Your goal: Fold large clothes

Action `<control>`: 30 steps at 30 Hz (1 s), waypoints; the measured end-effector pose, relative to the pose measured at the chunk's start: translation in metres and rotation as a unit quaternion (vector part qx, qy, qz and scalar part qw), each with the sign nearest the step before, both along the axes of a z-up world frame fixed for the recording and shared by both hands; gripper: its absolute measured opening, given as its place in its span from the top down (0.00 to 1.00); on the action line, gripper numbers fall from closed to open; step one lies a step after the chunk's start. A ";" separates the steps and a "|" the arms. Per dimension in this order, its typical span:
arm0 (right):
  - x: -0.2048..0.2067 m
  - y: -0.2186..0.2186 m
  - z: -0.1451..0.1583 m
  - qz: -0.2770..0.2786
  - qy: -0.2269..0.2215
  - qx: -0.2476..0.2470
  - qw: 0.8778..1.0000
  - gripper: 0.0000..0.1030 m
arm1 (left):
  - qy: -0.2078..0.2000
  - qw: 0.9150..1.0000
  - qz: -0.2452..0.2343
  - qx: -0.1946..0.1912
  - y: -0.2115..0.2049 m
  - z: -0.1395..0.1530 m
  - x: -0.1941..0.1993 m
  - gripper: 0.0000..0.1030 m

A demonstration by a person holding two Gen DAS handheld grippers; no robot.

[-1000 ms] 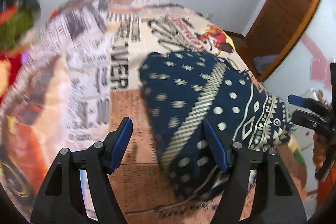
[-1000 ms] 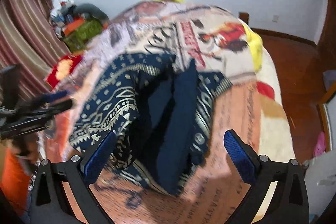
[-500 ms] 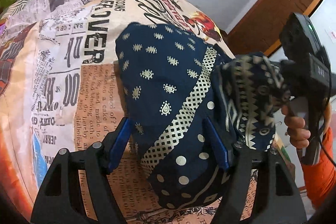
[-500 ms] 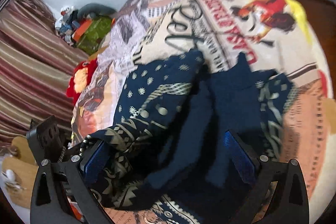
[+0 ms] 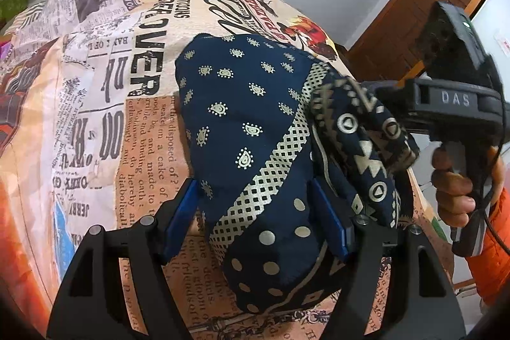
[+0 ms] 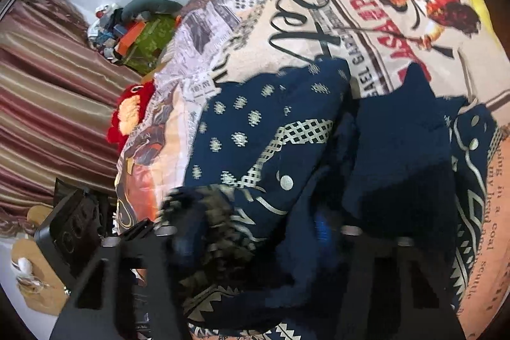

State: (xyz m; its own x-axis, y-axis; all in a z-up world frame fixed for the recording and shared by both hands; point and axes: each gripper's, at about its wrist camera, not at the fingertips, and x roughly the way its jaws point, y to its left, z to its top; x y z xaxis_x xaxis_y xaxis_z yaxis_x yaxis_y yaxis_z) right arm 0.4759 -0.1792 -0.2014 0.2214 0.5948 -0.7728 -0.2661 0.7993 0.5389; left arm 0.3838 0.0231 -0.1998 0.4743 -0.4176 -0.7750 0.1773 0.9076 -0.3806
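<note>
A navy garment with cream dots and a lattice band lies bunched on the newspaper-print bedspread. My left gripper stands open astride the near end of the garment, a blue pad on either side. The patterned hem is raised and draped over the fingers of my right gripper, whose black body shows at the right. In the right wrist view the garment fills the middle. My right gripper is closing with a thick fold bunched between its blurred fingers.
A hand with an orange sleeve holds the right gripper. A wooden door stands beyond the bed. A striped curtain, a red plush toy and a pile of oddments lie along the bed's far side.
The right gripper came in over the garment, took up the patterned hem and narrowed its jaws on the fold. The left gripper sank a little toward the cloth at the same width.
</note>
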 end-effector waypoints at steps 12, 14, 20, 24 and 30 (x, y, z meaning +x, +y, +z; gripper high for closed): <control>-0.055 -0.033 0.066 -0.001 -0.103 0.030 0.994 0.79 | -0.052 0.997 0.031 0.040 0.018 0.071 -0.012 0.32; -0.068 -0.044 0.074 -0.001 -0.118 0.025 0.993 0.79 | -0.054 0.997 0.022 0.041 0.007 0.075 -0.012 0.32; -0.092 -0.097 0.058 -0.033 -0.102 -0.007 0.994 0.78 | -0.030 0.994 -0.065 0.082 -0.065 0.043 -0.017 0.32; -0.097 -0.126 0.031 -0.050 -0.062 -0.043 0.996 0.69 | -0.037 0.986 -0.087 0.134 -0.102 0.019 -0.023 0.16; -0.114 -0.143 0.051 -0.026 -0.084 -0.100 0.991 0.32 | -0.049 0.981 -0.089 0.164 -0.116 0.015 -0.024 0.11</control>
State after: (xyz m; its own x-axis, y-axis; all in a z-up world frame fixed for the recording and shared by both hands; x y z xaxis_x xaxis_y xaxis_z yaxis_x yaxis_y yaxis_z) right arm 0.3622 -0.3226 -0.1509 0.3835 0.4188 -0.8231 -0.2955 0.9001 0.3202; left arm 0.3600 -0.0932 -0.1848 0.4954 -0.2371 -0.8357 0.3661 0.9294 -0.0466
